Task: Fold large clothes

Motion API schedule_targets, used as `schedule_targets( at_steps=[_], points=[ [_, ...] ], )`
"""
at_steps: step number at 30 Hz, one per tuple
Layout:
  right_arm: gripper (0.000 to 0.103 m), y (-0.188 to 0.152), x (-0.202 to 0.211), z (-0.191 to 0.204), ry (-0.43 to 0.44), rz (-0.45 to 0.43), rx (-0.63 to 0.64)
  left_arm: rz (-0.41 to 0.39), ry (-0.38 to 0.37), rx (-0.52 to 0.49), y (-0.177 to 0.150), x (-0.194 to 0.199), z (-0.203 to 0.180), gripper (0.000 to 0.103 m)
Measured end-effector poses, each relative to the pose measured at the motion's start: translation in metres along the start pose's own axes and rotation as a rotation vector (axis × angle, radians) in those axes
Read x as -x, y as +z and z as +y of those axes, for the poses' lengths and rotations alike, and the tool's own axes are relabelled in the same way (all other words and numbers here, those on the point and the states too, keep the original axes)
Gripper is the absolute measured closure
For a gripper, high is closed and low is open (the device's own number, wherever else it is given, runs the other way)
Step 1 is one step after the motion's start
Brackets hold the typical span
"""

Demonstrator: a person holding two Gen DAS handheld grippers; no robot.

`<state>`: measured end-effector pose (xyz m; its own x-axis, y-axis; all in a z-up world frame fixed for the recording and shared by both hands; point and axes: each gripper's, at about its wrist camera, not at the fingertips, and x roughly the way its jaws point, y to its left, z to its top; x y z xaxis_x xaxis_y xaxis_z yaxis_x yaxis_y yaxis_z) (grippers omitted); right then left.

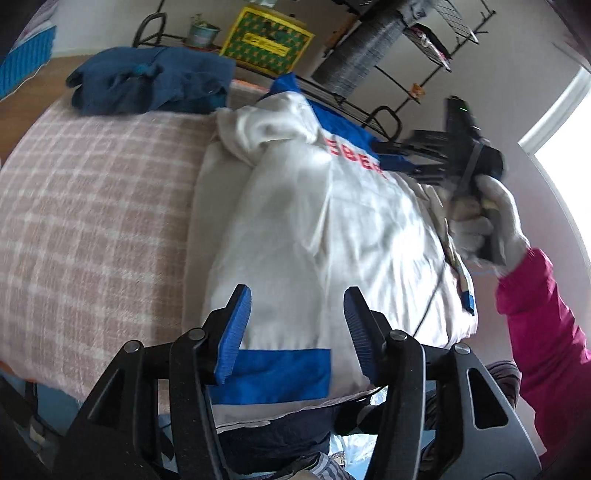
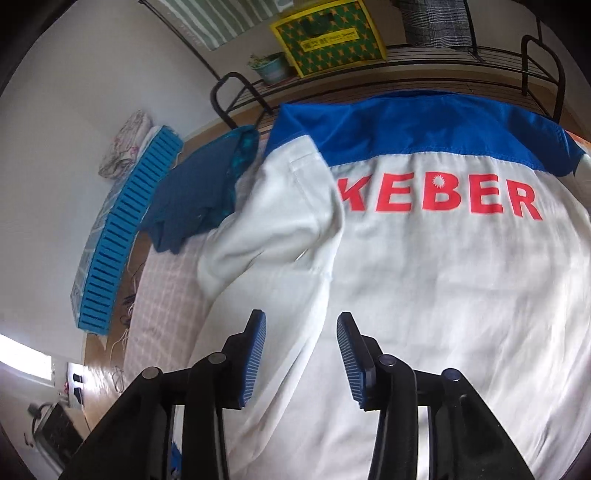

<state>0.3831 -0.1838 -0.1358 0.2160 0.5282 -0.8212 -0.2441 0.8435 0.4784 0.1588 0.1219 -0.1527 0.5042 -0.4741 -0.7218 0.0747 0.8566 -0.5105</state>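
A white jacket [image 1: 332, 229] with a blue yoke and red "KEBER" lettering lies back-up on a pink checked blanket [image 1: 92, 206]. One sleeve is folded in over its left side [image 2: 273, 221]. My left gripper [image 1: 297, 325] hovers open above the jacket's near hem and its blue patch, nothing between its blue pads. My right gripper [image 2: 301, 354] stands open over the jacket's white back [image 2: 443, 295], empty too. In the left wrist view the right gripper's body [image 1: 465, 147] shows at the jacket's far right edge, held by a gloved hand [image 1: 491, 218] with a magenta sleeve.
A folded dark blue garment [image 1: 151, 81] lies on the blanket's far left corner. Behind the bed stand a black wire rack [image 2: 406, 62] with a yellow-green box [image 2: 328, 33] and a small plant pot [image 2: 273, 68]. A blue slatted crate [image 2: 122, 229] rests along the left wall.
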Motion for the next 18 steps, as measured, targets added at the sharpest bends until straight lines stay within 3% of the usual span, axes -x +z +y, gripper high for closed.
schedule_targets(
  at_steps=[5, 9, 13, 14, 16, 18],
  points=[
    [0.048, -0.092, 0.014, 0.029, 0.081, 0.066, 0.063, 0.018, 0.012, 0.157, -0.014, -0.001, 0.038, 0.050],
    [0.044, -0.151, -0.017, 0.050, 0.128, 0.198, 0.040, 0.004, 0.015, 0.214, -0.019, -0.001, 0.051, 0.050],
    [0.045, -0.187, -0.055, 0.065, 0.141, 0.282, 0.040, -0.014, 0.027, 0.203, -0.018, 0.003, 0.051, 0.050],
    [0.049, -0.193, -0.062, 0.067, 0.152, 0.296, 0.036, -0.016, 0.029, 0.205, -0.018, 0.004, 0.051, 0.050],
    [0.076, -0.201, -0.077, 0.071, 0.183, 0.322, 0.034, -0.023, 0.025, 0.215, -0.019, 0.005, 0.053, 0.050],
    [0.090, -0.206, -0.080, 0.071, 0.220, 0.318, 0.004, -0.032, 0.022, 0.221, -0.019, 0.007, 0.054, 0.050]
  ],
)
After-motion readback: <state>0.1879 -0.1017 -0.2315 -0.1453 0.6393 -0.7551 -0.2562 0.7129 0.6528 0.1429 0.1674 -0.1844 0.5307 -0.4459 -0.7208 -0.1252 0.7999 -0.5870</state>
